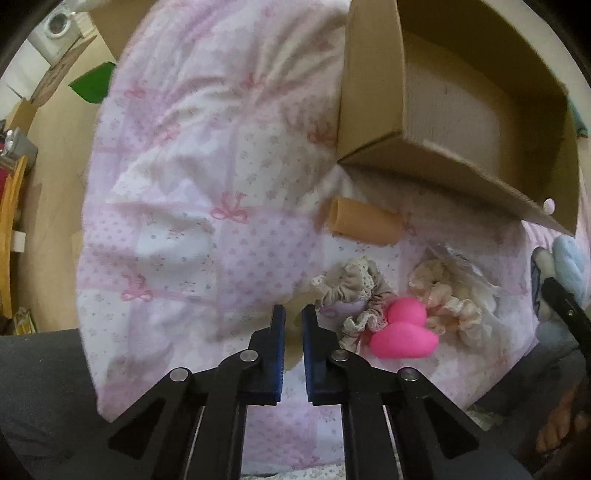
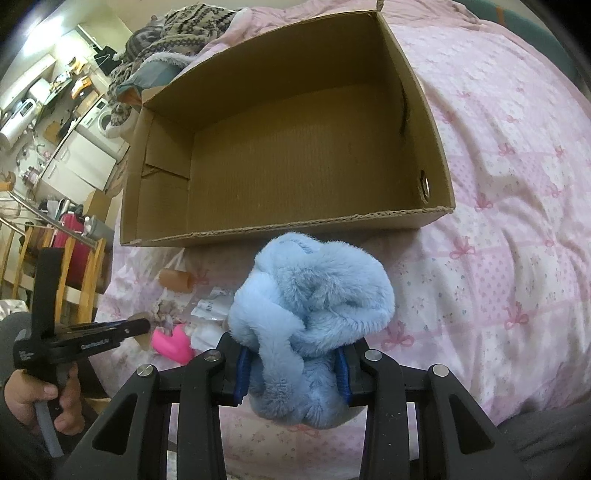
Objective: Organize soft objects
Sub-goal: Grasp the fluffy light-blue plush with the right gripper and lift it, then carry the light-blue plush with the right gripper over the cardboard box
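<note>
My right gripper (image 2: 291, 365) is shut on a fluffy light blue soft item (image 2: 310, 302), held just in front of the near wall of an open cardboard box (image 2: 280, 236) whose floor is bare. My left gripper (image 1: 293, 325) is nearly shut with nothing between its blue pads, low over the pink quilt. To its right lie a pink heart-shaped squishy (image 1: 404, 332), a grey lace scrunchie (image 1: 354, 291), a cream scrunchie (image 1: 447, 299) and a tan roll (image 1: 364, 221). The box (image 1: 443, 155) is at the upper right in the left wrist view.
A pink bow-print quilt (image 1: 192, 192) covers the bed. A patterned knit blanket (image 2: 177, 29) lies behind the box. A wooden chair (image 2: 70, 266), a washing machine (image 2: 105, 120) and kitchen clutter stand off the bed's left. Clear plastic packaging (image 2: 212, 306) lies near the scrunchies.
</note>
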